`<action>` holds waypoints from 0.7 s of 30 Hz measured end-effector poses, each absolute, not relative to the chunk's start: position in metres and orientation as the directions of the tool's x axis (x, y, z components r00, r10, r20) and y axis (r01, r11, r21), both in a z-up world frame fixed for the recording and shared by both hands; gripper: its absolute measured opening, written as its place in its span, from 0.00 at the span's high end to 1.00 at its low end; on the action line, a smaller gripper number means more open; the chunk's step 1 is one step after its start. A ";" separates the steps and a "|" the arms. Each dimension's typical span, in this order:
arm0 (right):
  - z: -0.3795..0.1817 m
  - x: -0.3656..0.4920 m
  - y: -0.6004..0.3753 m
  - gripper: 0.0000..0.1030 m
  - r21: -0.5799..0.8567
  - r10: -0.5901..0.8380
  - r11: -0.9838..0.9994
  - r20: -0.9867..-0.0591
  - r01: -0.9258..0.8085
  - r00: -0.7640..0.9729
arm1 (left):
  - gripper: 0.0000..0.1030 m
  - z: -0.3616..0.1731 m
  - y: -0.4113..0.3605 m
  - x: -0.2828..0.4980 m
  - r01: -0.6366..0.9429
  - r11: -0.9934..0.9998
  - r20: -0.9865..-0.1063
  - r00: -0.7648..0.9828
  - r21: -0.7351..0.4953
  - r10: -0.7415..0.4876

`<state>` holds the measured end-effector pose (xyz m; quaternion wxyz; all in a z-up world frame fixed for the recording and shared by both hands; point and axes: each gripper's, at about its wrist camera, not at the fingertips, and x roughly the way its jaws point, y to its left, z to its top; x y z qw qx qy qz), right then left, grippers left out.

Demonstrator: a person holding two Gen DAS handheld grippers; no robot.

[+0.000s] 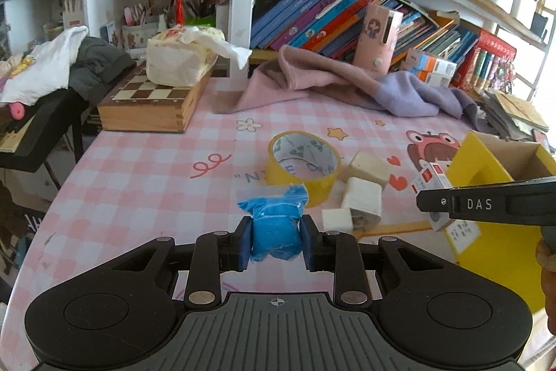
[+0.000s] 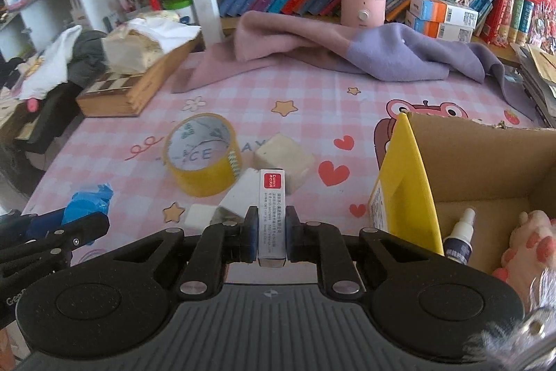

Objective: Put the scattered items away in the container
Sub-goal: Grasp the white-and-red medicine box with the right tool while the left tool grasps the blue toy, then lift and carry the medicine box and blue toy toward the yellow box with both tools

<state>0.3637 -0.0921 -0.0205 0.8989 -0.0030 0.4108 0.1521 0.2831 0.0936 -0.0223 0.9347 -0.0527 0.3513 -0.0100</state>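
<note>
- We are clamping our left gripper (image 1: 276, 240) on a blue bagged lump (image 1: 276, 228).
- We are pinching a small white box (image 2: 272, 214) in our right gripper (image 2: 272, 240).
- At our right gripper's 3 o'clock, the cardboard container (image 2: 410, 176) is already holding a spray bottle (image 2: 460, 239) and a pink plush (image 2: 528, 246).
- Still waiting at 11 to 12 o'clock on the table (image 2: 312, 93): yellow tape roll (image 2: 203, 155) and three white blocks (image 2: 283, 157), so we judge the tidying roughly halfway.

A table (image 2: 121, 169) under a pink checked cartoon cloth filled the middle of both views. On it lay a yellow tape roll (image 2: 202, 154) at centre, three pale blocks (image 2: 283, 159) just right of it, a pink-and-lilac blanket (image 2: 333, 47) along the top, a wooden chessboard box (image 2: 132, 89) at upper left, and a yellow cardboard box (image 2: 410, 183) at right.
</note>
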 end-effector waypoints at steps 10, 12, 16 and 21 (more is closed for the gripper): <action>0.000 0.324 -0.101 0.87 0.115 0.322 0.930 -0.711 -0.349 0.625 | 0.74 -0.002 0.089 0.240 -0.007 0.992 -0.625 0.777 -0.123 -0.072; 0.004 0.315 -0.103 0.87 0.110 0.329 0.926 -0.704 -0.362 0.629 | 0.74 0.002 0.089 0.232 -0.009 0.992 -0.621 0.781 -0.123 -0.070; 0.011 0.298 -0.106 0.87 0.108 0.347 0.917 -0.694 -0.385 0.630 | 0.74 0.009 0.090 0.215 -0.015 0.991 -0.612 0.788 -0.130 -0.068; 0.016 0.278 -0.105 0.87 0.117 0.368 0.907 -0.688 -0.405 0.625 | 0.74 0.015 0.092 0.195 -0.032 0.985 -0.601 0.795 -0.170 -0.077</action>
